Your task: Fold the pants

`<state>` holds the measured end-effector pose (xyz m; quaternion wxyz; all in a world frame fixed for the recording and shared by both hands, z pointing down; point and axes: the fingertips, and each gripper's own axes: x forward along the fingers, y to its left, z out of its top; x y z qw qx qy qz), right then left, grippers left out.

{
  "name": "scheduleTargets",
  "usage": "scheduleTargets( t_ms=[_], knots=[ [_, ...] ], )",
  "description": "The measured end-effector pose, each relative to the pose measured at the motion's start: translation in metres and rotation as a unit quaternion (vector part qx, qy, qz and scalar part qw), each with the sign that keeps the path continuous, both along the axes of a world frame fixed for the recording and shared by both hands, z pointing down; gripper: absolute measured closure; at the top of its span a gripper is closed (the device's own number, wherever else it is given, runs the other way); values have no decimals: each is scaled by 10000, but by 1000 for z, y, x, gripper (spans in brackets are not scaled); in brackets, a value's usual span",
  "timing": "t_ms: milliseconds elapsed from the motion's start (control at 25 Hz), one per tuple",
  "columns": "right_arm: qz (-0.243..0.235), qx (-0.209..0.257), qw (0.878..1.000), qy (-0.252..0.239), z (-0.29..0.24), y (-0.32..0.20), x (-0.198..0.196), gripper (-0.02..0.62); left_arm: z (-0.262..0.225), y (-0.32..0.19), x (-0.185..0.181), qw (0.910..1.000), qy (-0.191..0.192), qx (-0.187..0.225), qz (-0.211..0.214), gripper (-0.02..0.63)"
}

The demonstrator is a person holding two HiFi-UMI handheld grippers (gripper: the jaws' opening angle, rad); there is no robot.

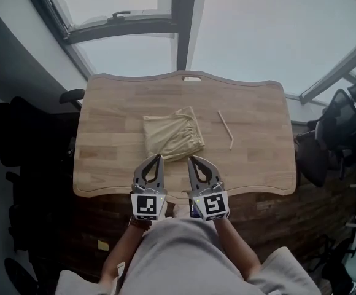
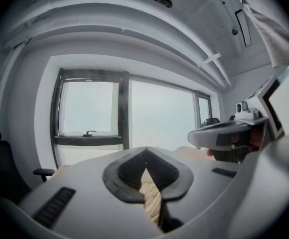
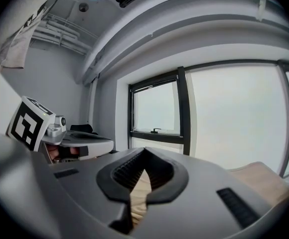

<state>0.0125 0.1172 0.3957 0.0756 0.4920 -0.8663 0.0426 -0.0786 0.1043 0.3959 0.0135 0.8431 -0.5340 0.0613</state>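
Observation:
The beige pants [image 1: 172, 134] lie folded into a small bundle in the middle of the wooden table [image 1: 116, 103], waistband to the right. My left gripper [image 1: 160, 157] and right gripper [image 1: 190, 158] hover side by side just short of the bundle's near edge, each shut with nothing between the jaws. In the left gripper view the fingertips [image 2: 145, 162] meet, and beige cloth [image 2: 152, 198] shows below them through the gap. The right gripper view is the same: closed tips [image 3: 143, 164] over a strip of cloth [image 3: 140, 195].
A thin pale stick [image 1: 226, 129] lies on the table right of the pants. Dark office chairs stand at the left [image 1: 18, 134] and at the right [image 1: 337, 128] of the table. Windows lie beyond the far edge.

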Motion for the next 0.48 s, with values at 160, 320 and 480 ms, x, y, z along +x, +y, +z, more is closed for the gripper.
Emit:
scheduleTargets(
  t_ms=[160,320,480],
  knots=[
    [137,2,9999,22,-5,-8,1,592,-3,-8,3,9999,30,69,138,598],
    [183,-32,9998,39,-3,-12,-4,592,2,-14,4,9994,72,-135,306,598],
    [198,-110,9997,45,3,-16,-11,592,0,-20,2,9991,26,-108,417,598]
  ],
)
